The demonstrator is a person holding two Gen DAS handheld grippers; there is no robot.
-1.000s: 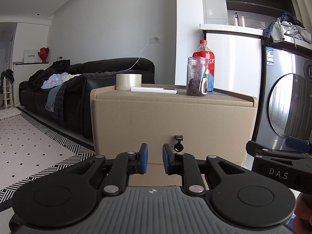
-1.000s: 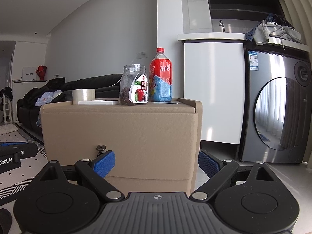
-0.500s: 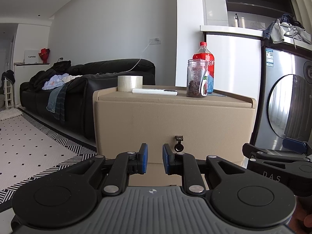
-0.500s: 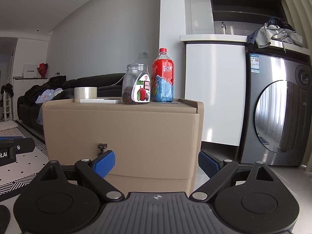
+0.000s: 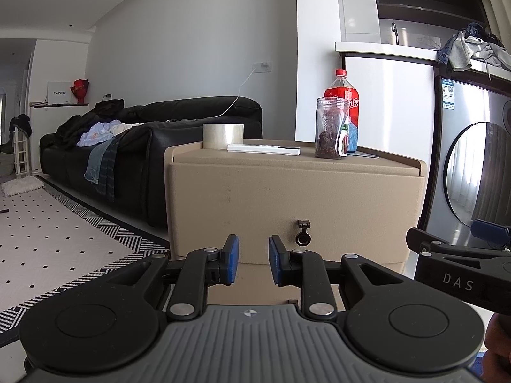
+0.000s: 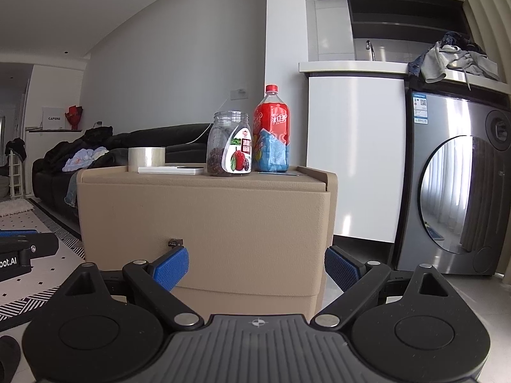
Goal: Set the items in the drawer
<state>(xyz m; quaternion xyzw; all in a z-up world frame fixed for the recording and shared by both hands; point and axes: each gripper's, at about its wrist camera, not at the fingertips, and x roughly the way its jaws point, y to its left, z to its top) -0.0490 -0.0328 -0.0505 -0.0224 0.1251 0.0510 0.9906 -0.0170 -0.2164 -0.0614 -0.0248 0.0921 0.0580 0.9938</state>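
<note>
- On top of the beige leather-look drawer cabinet (image 5: 293, 188) sit all the items: a roll of clear packing tape (image 5: 223, 136), a flat white remote-like slab (image 5: 263, 149), a clear plastic jar with dark dried fruit (image 5: 330, 128) and a red-capped soda bottle with red and blue label (image 5: 345, 108).
- Compared with a second ago, both views show the cabinet slightly larger and the small metal pull ring (image 5: 303, 236) on its front sits closer to the left gripper; judged an approach, nothing picked up yet.
- Left gripper (image 5: 249, 263): blue pads narrowly apart, clenched on nothing, just left of and below the ring.
- Right gripper (image 6: 255, 268): spread wide, released, empty, low in front of the cabinet.
- Drawer looks closed; its contents cannot be seen.
- Jar: no lid visible, roughly a quarter full of dark fruit.
- Bottle: capped, just behind the jar on the cabinet's right half.
- Tape roll and slab are on the cabinet's left half, touching or nearly so.
- Likely next: left gripper takes the ring and pulls the drawer open.
</note>
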